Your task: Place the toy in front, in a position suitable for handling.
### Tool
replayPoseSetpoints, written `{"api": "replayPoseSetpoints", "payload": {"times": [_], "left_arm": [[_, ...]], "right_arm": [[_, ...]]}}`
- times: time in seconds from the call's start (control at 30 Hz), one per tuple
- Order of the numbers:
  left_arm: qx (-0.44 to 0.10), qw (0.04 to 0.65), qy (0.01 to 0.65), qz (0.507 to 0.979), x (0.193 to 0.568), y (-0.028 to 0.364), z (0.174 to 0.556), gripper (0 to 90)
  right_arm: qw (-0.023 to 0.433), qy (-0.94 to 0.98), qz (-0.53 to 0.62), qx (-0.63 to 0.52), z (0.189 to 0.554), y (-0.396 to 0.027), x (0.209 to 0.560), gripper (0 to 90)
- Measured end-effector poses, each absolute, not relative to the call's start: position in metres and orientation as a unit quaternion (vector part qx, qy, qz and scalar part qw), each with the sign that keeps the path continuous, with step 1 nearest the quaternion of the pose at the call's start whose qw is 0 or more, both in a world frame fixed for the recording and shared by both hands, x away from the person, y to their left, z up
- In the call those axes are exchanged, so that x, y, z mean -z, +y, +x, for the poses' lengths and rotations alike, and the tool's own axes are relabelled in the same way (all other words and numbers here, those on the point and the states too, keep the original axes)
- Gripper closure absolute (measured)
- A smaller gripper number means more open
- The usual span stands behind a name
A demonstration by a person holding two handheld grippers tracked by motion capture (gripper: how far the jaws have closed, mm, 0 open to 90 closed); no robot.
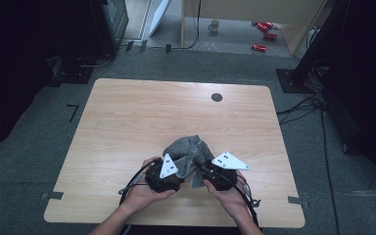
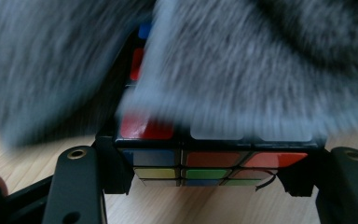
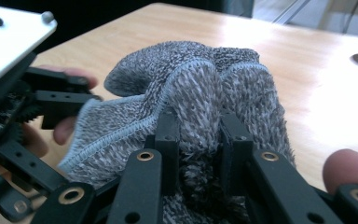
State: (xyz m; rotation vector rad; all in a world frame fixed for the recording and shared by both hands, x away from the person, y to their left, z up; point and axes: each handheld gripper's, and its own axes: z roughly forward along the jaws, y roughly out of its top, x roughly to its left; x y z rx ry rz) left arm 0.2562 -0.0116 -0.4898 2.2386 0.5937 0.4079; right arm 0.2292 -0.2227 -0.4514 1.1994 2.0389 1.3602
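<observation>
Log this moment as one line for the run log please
left gripper: shut on puzzle cube | right gripper: shut on grey cloth | cloth draped over cube | wooden table

Cloth (image 2: 242, 60) draped over cube (image 2: 214, 158), on table (image 1: 127, 112).

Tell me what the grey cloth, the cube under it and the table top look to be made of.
Grey cloth: soft terry or microfibre by its fuzzy looped pile, with a stitched pale blue hem.
Cube: likely hard plastic, a glossy black frame with smooth coloured tiles, a puzzle cube.
Table top: light wood or wood-look laminate, showing grain lines and a matte, even surface; which of the two I cannot tell.
</observation>
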Motion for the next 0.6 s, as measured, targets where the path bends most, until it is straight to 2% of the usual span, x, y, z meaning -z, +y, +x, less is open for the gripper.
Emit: {"api": "replayPoseSetpoints", "payload": {"times": [0.2,0.3,0.6], "left_arm": [[-0.159,0.396,0.219,0.878,0.486,-0.015,0.253,35.1],[-0.155,0.403,0.218,0.875,0.484,-0.013,0.253,35.1],[-0.171,0.377,0.209,0.886,0.488,-0.019,0.254,35.1]], "right_arm": [[0.208,0.735,0.432,-0.479,0.231,-0.216,0.457,73.6],[0.225,0.737,0.435,-0.466,0.232,-0.218,0.458,74.1],[0.207,0.739,0.432,-0.473,0.228,-0.21,0.455,74.3]]}}
